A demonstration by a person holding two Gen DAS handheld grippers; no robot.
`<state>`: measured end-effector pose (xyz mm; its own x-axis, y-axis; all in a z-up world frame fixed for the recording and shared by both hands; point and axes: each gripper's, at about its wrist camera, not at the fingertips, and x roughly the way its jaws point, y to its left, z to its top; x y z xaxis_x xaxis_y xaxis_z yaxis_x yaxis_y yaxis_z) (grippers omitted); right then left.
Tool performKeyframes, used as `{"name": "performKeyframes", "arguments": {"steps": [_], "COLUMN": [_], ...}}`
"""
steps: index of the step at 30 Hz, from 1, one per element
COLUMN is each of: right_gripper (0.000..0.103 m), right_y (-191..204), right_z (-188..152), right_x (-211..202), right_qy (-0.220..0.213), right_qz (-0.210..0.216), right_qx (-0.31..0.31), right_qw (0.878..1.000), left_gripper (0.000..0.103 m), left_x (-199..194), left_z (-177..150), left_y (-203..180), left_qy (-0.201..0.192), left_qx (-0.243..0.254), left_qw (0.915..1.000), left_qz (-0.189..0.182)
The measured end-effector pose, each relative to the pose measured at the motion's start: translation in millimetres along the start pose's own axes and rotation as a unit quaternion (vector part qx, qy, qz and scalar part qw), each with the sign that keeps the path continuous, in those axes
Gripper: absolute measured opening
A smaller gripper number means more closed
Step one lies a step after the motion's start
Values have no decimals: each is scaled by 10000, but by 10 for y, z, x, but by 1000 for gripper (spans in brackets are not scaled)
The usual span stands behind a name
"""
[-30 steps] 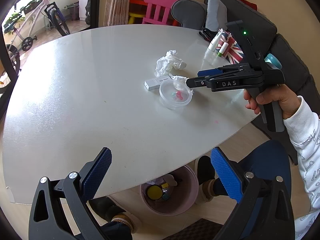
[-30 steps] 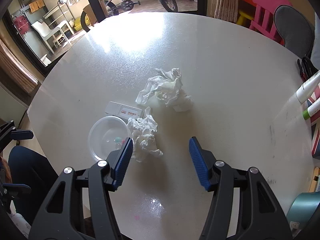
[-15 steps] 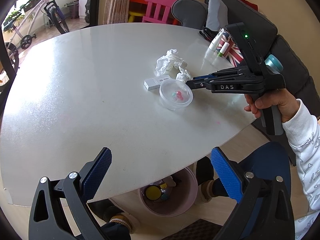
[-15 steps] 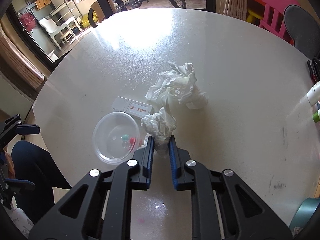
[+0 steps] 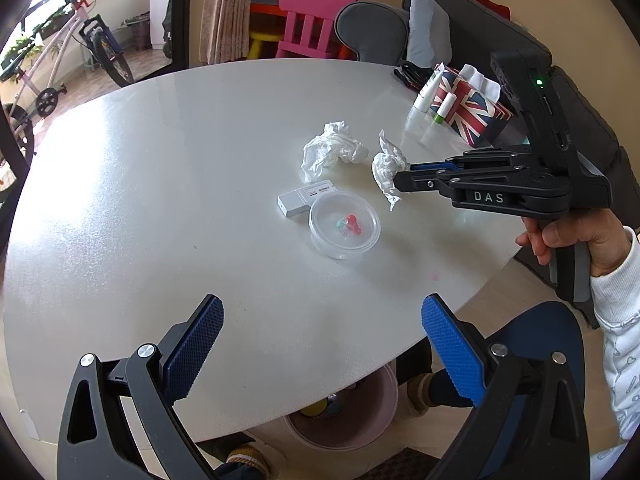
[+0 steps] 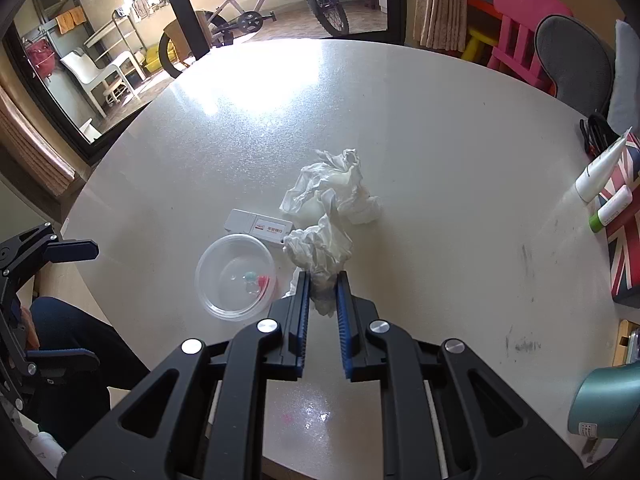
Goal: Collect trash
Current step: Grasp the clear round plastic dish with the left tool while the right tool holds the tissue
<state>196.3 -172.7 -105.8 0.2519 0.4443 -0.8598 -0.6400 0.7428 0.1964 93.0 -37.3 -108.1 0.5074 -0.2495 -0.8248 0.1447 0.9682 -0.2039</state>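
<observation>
My right gripper [image 6: 322,286] is shut on a small crumpled white tissue [image 6: 318,246] and holds it lifted a little above the white table [image 6: 440,152]; the left wrist view shows the tissue [image 5: 386,168] hanging from that gripper's tip [image 5: 402,178]. A larger crumpled tissue [image 6: 332,188] lies on the table just beyond it, also seen in the left wrist view [image 5: 330,150]. My left gripper [image 5: 320,344] is open and empty above the table's near edge. A pink bin [image 5: 344,420] with some trash stands on the floor under that edge.
A clear round tub [image 6: 236,276] with small coloured bits and a white flat box [image 6: 260,228] lie left of the held tissue. A Union Jack tissue box [image 5: 468,110] with tubes leaning on it stands at the right. A teal cup [image 6: 608,404] sits near right.
My right gripper closed on the small tissue and lifted it off the table. My left gripper stayed open and hardly moved.
</observation>
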Motion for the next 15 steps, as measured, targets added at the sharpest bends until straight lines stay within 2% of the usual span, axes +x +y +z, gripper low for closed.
{"name": "performKeyframes", "arguments": {"steps": [15], "right_gripper": [13], "right_y": [-170], "right_z": [-149], "right_x": [-280], "right_qy": [-110], "right_qz": [-208], "right_qx": [228], "right_qw": [9995], "left_gripper": [96], "left_x": [422], "left_z": [385], "left_y": [-148], "left_qy": [281], "left_qx": [49], "left_qw": [9994], "left_qz": [175]}}
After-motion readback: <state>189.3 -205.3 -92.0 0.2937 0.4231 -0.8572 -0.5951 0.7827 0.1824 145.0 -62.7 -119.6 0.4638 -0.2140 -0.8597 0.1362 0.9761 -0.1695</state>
